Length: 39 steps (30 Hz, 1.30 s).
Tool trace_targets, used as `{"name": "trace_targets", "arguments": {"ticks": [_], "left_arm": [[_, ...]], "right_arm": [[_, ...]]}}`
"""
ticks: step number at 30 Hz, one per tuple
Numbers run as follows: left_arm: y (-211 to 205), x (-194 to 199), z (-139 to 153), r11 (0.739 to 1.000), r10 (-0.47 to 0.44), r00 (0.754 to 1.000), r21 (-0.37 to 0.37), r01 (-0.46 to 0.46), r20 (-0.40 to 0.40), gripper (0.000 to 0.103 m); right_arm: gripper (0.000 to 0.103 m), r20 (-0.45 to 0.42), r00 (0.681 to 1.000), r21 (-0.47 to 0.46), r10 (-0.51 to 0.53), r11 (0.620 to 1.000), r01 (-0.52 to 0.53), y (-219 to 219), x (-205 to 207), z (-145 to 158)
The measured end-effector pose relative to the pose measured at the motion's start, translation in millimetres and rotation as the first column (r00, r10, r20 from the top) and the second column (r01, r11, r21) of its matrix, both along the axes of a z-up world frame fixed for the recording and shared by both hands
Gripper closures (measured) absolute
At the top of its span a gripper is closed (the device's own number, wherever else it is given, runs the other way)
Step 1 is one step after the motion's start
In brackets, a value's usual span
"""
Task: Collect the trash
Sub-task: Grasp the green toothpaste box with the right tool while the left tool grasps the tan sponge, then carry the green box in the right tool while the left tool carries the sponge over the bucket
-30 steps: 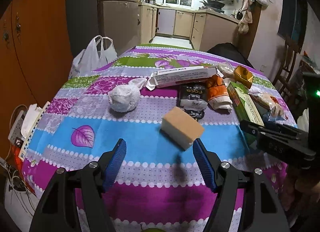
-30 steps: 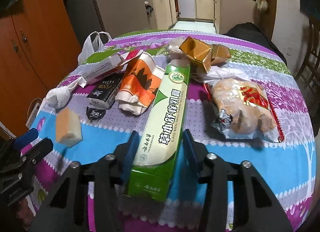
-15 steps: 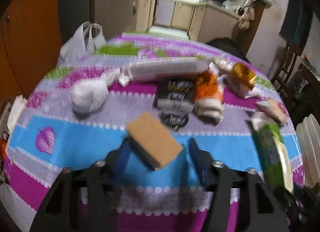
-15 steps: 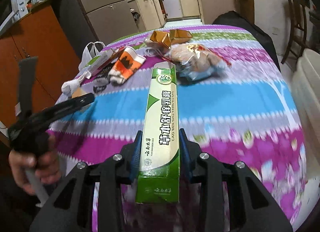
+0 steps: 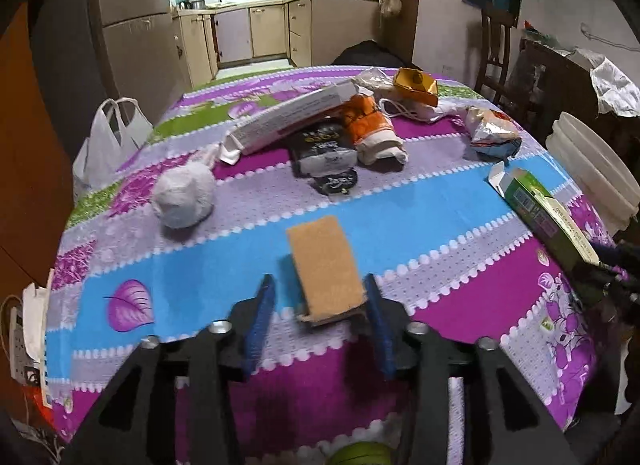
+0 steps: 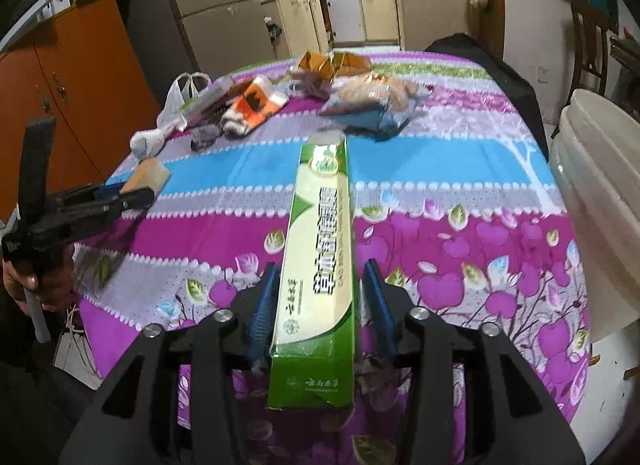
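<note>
A tan sponge-like block (image 5: 324, 265) sits tilted between the fingers of my left gripper (image 5: 318, 317). Its jaws are opening: the right pad is against the block, and a gap shows at the left pad. A long green carton (image 6: 320, 265) lies lengthwise between the fingers of my right gripper (image 6: 318, 305), above the table's near right corner. These jaws are opening too, with a thin gap at the right pad. In the left wrist view the carton (image 5: 540, 209) hangs at the far right beside a white bucket (image 5: 592, 169).
A white wad (image 5: 184, 197), a long white box (image 5: 288, 117), a black packet (image 5: 324, 149), an orange wrapper (image 5: 372, 125), a gold box (image 5: 416, 81) and a snack bag (image 5: 492, 133) lie on the striped tablecloth (image 5: 420, 217). A plastic bag (image 5: 108, 145) hangs left. A person's hand (image 6: 36, 285) holds the left gripper.
My left gripper came forward and closed around the tan block, then its jaws slackened. My right gripper carried the green carton from mid-table to the right edge, and its jaws have widened.
</note>
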State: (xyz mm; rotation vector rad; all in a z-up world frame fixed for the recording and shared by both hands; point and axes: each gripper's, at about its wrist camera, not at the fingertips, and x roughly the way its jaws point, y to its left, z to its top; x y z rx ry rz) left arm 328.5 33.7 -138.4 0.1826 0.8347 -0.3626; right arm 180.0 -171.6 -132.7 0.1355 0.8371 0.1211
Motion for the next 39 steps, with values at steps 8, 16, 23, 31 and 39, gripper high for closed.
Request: {"name": "trace_targets", "arguments": {"ticks": [8,16,23,31,39], "left_arm": [[5,-3,-4,0.997,0.069,0.997,-0.019,-0.069,0.034,0.035],[-1,7,-6,0.994,0.096,0.995,-0.053,-0.095,0.009,0.056],[-4,4,-8,0.994,0.104,0.994,-0.035,-0.102,0.036,0.075],[-5,-5,8,0.994,0.101,0.992,-0.041,-0.098,0.070,0.076],[-25,-8,29,0.995,0.076,0.994,-0.064,-0.070,0.081,0.076]], "right_arm": [[0.049,0.007,1.000,-0.053,-0.001,0.999,0.001,4,11,1],[0.059,0.002,1.000,-0.075,-0.010,0.997,0.011,6,13,-6],[0.069,0.016,1.000,-0.094,-0.002,0.996,0.003,9,13,-7],[0.069,0.011,1.000,-0.002,-0.016,1.000,0.016,0,9,1],[0.069,0.032,0.999,0.029,-0.014,0.999,0.013,-2,4,17]]}}
